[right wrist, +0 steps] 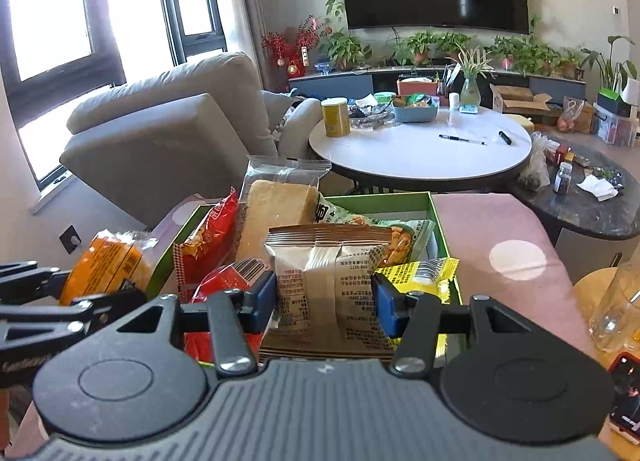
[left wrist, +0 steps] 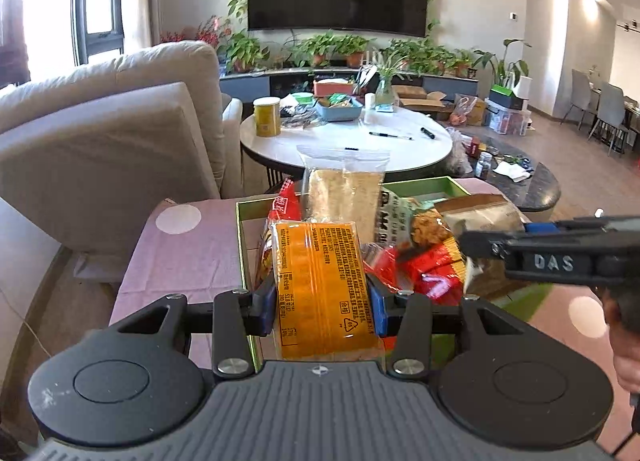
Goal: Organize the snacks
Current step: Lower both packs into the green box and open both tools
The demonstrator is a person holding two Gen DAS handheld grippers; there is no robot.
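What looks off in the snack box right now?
The clear-wrapped bread slice stands on end, poking well above the green box rim, with packets heaped loosely around it. The left hand-held gripper and right hand-held gripper each clamp a packet. Nothing looks spilled or torn.

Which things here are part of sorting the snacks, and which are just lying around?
Job: left gripper holding orange packet; right gripper holding brown packet; green box; bread.
Lying about: pens, yellow can, jar.

Both grippers: ribbed grey body, black round discs, silver screws, blue-padded fingers (left wrist: pixel 378 311); one marked "DAS"
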